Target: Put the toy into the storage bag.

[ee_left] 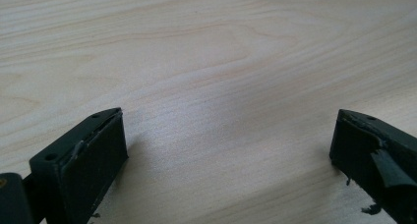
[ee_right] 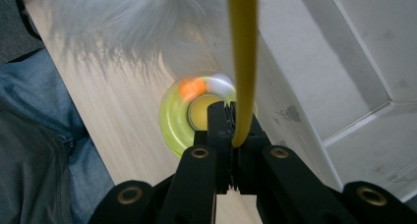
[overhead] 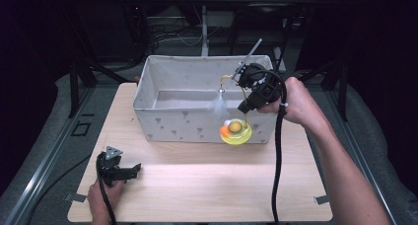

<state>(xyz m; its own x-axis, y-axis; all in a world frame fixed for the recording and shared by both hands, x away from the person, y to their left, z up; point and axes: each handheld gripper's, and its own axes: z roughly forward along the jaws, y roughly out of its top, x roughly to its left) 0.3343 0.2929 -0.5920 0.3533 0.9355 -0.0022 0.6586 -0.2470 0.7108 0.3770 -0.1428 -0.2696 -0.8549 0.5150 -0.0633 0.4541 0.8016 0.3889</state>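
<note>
While your right claw (overhead: pixel 245 106) hangs over the front right corner of the white fabric box (overhead: pixel 187 119), it is clamped tight on a thin yellow rod (ee_right: pixel 242 62); in the right gripper view the two jaws meet on that rod just above their tips. The rod belongs to a toy with a round yellow-green base (overhead: pixel 236 131), which sits lifted in front of the box's front wall, above the counter (overhead: pixel 197 185). A white feather (overhead: pixel 218 105) dangles from the curved top of the rod, over the box's front rim. On the base you can see a brownish ball and an orange and white blur beside it; what those are cannot be told. Your right hand (overhead: pixel 296 104) holds the tool from the right, its cable trailing down toward you.

Your left claw (overhead: pixel 134 169) lies low at the near left part of the counter, well apart from the box. Its jaws stand wide apart in the left gripper view, with bare pale wood between them and nothing held.
</note>
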